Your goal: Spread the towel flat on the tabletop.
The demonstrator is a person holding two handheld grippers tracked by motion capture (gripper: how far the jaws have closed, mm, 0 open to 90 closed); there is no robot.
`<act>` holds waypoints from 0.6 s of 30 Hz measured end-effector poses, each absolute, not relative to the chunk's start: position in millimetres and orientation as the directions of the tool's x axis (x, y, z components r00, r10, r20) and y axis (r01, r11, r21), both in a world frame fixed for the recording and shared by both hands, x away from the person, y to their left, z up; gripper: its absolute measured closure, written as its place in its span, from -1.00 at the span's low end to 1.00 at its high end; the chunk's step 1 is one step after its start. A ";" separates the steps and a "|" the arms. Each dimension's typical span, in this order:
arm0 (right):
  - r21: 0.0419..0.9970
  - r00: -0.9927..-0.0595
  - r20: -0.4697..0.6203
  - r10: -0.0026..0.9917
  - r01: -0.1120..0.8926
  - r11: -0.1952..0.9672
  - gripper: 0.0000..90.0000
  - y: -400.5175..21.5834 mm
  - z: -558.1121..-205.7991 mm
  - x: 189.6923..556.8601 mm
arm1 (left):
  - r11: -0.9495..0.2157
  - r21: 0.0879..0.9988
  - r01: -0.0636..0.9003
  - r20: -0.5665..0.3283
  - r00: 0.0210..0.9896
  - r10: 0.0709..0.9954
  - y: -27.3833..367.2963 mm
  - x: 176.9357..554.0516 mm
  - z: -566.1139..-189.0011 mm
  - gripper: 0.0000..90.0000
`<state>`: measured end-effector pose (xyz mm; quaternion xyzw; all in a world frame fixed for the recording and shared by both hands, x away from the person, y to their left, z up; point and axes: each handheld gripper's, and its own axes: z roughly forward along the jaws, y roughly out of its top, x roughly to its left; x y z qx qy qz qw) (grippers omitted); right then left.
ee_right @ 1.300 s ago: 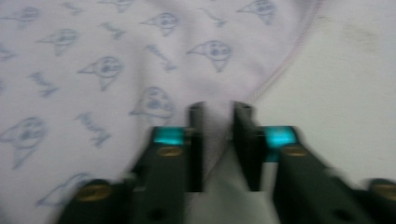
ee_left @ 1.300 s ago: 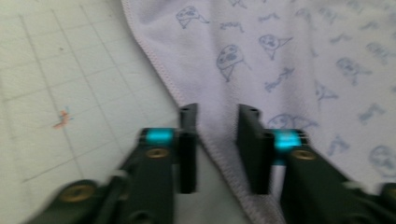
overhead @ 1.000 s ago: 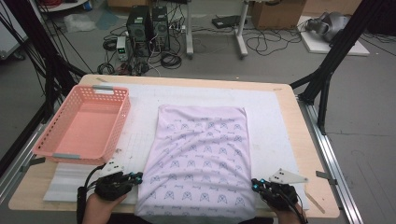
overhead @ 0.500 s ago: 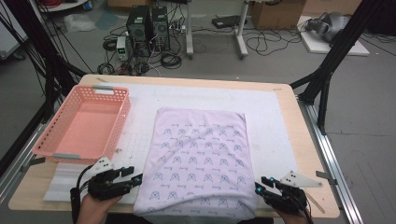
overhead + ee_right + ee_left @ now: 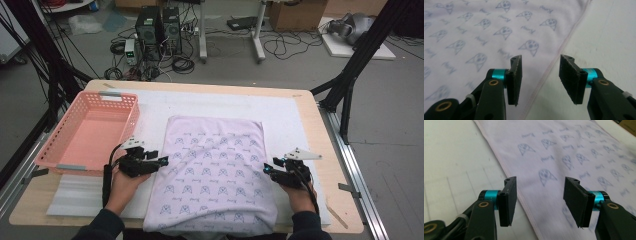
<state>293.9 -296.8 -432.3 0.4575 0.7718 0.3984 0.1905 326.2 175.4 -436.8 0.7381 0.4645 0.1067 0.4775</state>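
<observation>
Both tools have come forward from the cloth's [image 5: 215, 175] 6 o'clock corners; left tool [image 5: 161, 161] at 9, right tool [image 5: 266, 169] at 3. Jaws just opening, apparently empty. Cloth flat, mid-bench [image 5: 320, 135].

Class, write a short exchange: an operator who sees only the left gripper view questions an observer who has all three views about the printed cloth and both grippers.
Operator: My jaws stand open over one edge of the cloth. Where is the right gripper?
Observer: At the opposite long edge. Its jaws have just been opening and grip nothing.
Operator: How does the cloth lie overall?
Observer: Flat, as a rectangle on the white mat, its near end reaching the near edge of the table.
Operator: What lies on my side, off the cloth?
Observer: An empty pink basket just beyond the left gripper, whose jaws have also just been opening, with nothing pinched.
</observation>
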 end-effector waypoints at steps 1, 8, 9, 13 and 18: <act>0.790 -0.505 0.067 0.861 0.554 0.263 0.12 -295.7 -433.5 300.2 | -0.119 0.802 0.585 -0.280 0.545 0.790 173.5 333.2 -435.9 0.00; 0.779 -0.473 0.043 0.880 0.567 0.267 -0.03 -292.6 -437.1 350.5 | -0.111 0.799 0.591 -0.265 0.511 0.818 161.6 383.7 -436.4 -0.01; 0.776 -0.470 0.057 0.881 0.576 0.256 -0.03 -292.0 -437.5 357.3 | -0.103 0.805 0.584 -0.263 0.507 0.821 161.4 389.5 -437.8 -0.01; 0.768 -0.477 0.041 0.878 0.577 0.278 -0.03 -288.5 -438.2 381.5 | -0.105 0.800 0.591 -0.253 0.490 0.834 158.7 410.0 -441.6 -0.01; 0.766 -0.472 0.046 0.880 0.582 0.273 -0.04 -282.5 -438.9 408.1 | -0.100 0.792 0.602 -0.240 0.458 0.856 158.5 433.0 -446.8 0.02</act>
